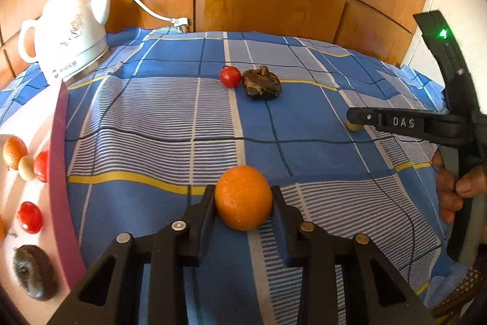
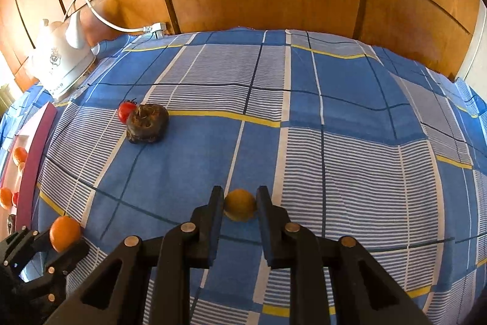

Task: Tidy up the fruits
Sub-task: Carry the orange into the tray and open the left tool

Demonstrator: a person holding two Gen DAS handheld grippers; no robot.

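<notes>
Orange, round, pinched between the narrowed jaws of the left claw, low over or on the blue checked cloth that covers the bench; the grip at the fruit's widest girth looks meant for carrying it to the tray.

Small tan fruit, smooth, held likewise in the right claw, jaws drawn in as far as they go against its sides; a hand works that claw's handle at the right of the left view. Whether either fruit is clear of the cloth cannot be told.

Tray, pale with a pink rim, at the left edge of the bench; holds sorted pieces: another orange, a pale round fruit, two red ones, and a dark brown piece. Dividers inside are not clear.

Loose stock mid-cloth, well apart from both claws: a red tomato-like fruit touching a dark brown lumpy piece; judged still to be collected.

White kettle with cord, far left corner, against wooden panelling.
</notes>
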